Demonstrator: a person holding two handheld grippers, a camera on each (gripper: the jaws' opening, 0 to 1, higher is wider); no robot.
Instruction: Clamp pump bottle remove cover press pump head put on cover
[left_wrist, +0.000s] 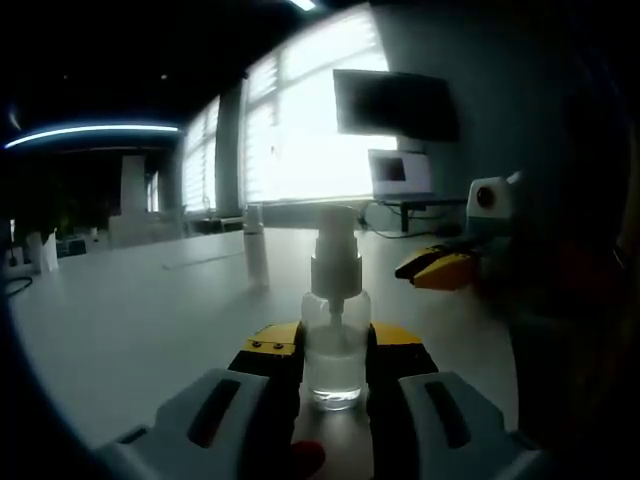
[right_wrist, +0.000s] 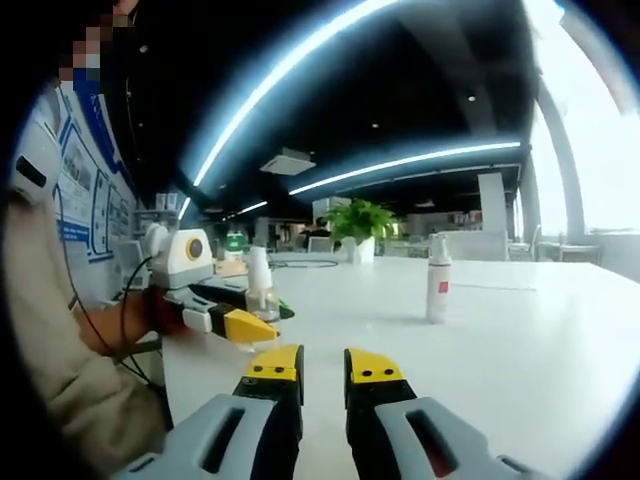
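Between left tool (left_wrist: 335, 360) jaws: upright pump bottle (left_wrist: 335, 345), clamped.

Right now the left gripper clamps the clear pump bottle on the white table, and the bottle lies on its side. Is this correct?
Not fully. The left gripper view shows the left gripper clamping the clear pump bottle on the white table, but the bottle stands upright, pump head on top.

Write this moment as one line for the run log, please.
left gripper: shut on pump bottle | cover: off, pump head bare | right gripper: nearly closed, holding nothing, apart from bottle | table: white
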